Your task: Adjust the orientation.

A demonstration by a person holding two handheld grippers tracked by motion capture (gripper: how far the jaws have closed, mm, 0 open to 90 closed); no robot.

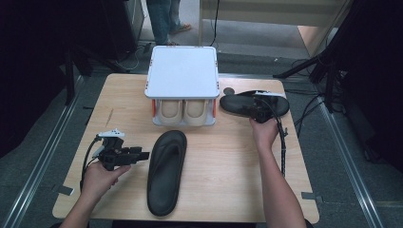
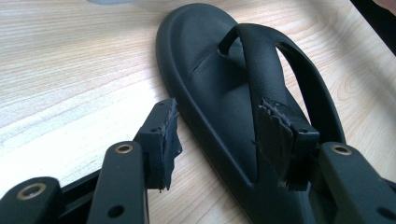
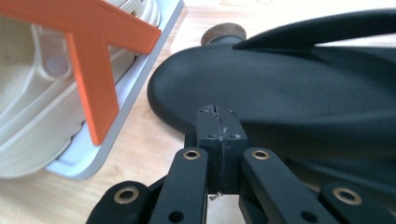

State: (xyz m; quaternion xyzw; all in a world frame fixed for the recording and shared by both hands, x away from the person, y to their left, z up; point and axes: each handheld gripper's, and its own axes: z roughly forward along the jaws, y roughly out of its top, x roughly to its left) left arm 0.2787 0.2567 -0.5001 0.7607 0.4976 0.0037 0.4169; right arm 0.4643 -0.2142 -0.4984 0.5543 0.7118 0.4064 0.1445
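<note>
1. The near black flip-flop [image 1: 166,171] lies flat on the wooden table [image 1: 223,166], lengthwise toward me, in front of the white shoe rack [image 1: 183,71].
2. My left gripper [image 1: 142,155] sits just left of it, jaws wide with nothing pinched; in the left gripper view its edge and strap lie between the pads [image 2: 170,140].
3. The second black flip-flop [image 1: 237,102] lies crosswise, right of the rack.
4. My right gripper [image 3: 217,126] is at its near edge, jaws pressed together, holding nothing.
5. Beige shoes [image 1: 183,111] fill the rack's lower shelf.
</note>
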